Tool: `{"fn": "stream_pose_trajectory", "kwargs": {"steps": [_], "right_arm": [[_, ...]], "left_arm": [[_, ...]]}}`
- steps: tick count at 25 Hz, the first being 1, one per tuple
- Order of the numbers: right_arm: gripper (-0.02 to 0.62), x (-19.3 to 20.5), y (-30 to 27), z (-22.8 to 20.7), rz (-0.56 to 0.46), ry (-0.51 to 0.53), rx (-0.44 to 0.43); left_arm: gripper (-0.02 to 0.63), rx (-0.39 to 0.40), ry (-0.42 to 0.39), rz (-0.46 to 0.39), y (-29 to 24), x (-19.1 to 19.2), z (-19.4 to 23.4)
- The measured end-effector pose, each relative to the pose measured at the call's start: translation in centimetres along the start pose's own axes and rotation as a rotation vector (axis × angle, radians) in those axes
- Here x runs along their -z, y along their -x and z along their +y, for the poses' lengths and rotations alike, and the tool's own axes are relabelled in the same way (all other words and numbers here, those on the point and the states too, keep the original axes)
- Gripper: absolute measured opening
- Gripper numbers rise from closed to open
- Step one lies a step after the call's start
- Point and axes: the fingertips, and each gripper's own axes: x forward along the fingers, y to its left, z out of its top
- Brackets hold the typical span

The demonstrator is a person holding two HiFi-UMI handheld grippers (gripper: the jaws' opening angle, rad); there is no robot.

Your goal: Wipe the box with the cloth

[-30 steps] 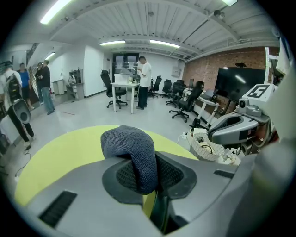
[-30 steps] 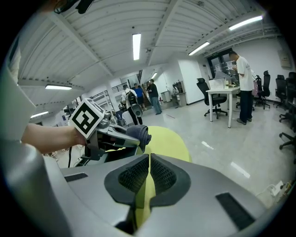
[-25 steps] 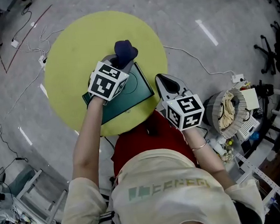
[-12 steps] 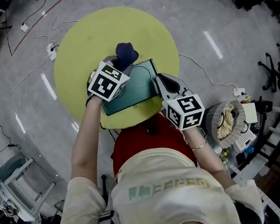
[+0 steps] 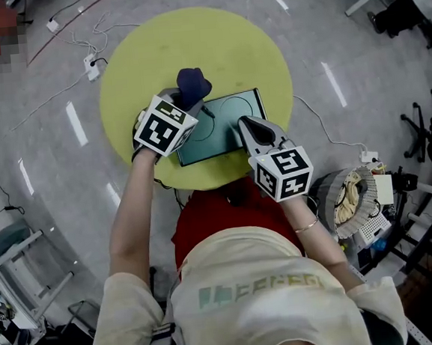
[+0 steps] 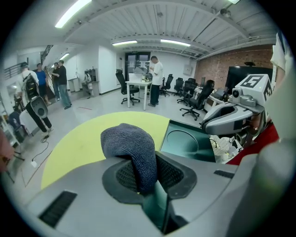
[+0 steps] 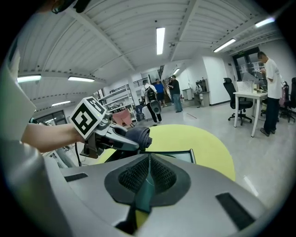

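Left gripper (image 5: 184, 103) fingers clamp the cloth (image 5: 193, 82); right gripper (image 5: 248, 128) fingers pinch the box (image 5: 219, 121) edge. Wiping pressure may slide the box loose.

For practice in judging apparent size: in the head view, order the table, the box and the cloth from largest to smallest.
1. Table
2. Box
3. Cloth
The gaps are wide, so no ranking is unsure.

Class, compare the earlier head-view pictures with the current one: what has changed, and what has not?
The right gripper, earlier clear of the box, has closed on its near right edge, and the box has turned clockwise in the head view. Unchanged: the left gripper holds the cloth at the box's far left corner.
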Motion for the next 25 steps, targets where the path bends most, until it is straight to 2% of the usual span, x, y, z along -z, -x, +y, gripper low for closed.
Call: {"fn": "stream_pose_trajectory", "kwargs": {"steps": [11, 14, 20, 25], "right_arm": [[0.038, 0.4, -1.4, 4.2, 0.014, 0.047, -0.04], [0.038, 0.6, -1.7, 5.3, 0.016, 0.059, -0.054], [0.038, 0.8, -2.2, 7.2, 0.02, 0.077, -0.077], [0.038, 0.4, -2.5, 7.7, 0.02, 0.078, -0.08]], "left_arm": [[0.08, -0.046, 0.033, 0.003, 3.5, 3.6, 2.1], [0.078, -0.078, 0.05, -0.019, 4.7, 4.2, 2.8], [0.078, -0.189, 0.175, -0.115, 8.6, 6.4, 5.0], [0.08, -0.25, 0.286, -0.12, 9.8, 9.3, 5.8]]}}
